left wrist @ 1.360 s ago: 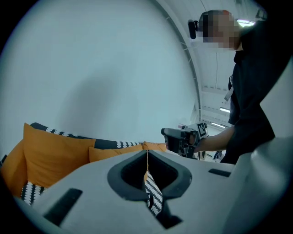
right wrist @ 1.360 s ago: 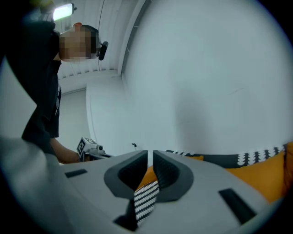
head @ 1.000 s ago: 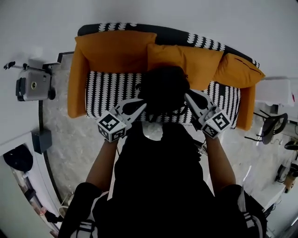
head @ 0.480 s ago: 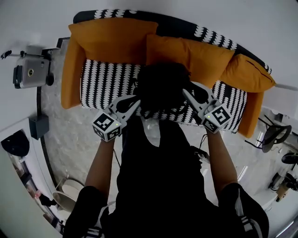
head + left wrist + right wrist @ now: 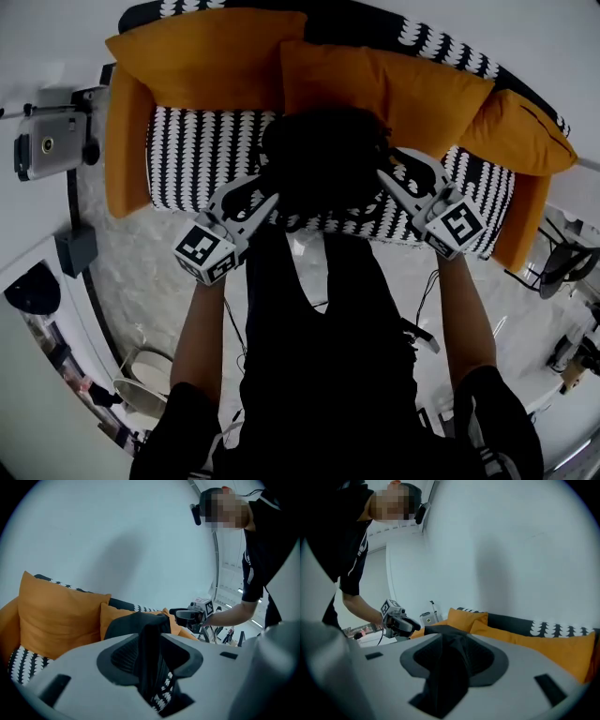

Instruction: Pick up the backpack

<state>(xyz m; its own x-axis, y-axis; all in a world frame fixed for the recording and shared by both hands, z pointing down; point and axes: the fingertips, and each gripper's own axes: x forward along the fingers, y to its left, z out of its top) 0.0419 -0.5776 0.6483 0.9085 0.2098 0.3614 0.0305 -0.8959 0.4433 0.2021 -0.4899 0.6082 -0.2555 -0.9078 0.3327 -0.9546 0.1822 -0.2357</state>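
Beyond both pairs of your jaws lies the sofa (image 5: 192,159), its seat patterned black and white, with orange cushions (image 5: 211,56) along the back. The backpack (image 5: 323,164) sits on that seat in front of the cushions, between your two grippers. It is a black, matte, rounded bulk of soft cloth, slumped rather than stiff, and so dark from the head view that you can't pick out pockets or zips. Your left gripper (image 5: 255,195) reaches in at its left flank and your right gripper (image 5: 398,169) at its right flank, each angled inward toward it. The left jaws have just been opening and now stand apart. A black strap (image 5: 149,656) of the backpack runs up through their gap, and the pads don't pinch it. The right jaws have also just been opening and stand wide, and a limp black fold (image 5: 447,667) of the backpack lies in their gap, unclamped. Ahead of the left jaws, the backpack's top shows as a dark creased hump against the orange.
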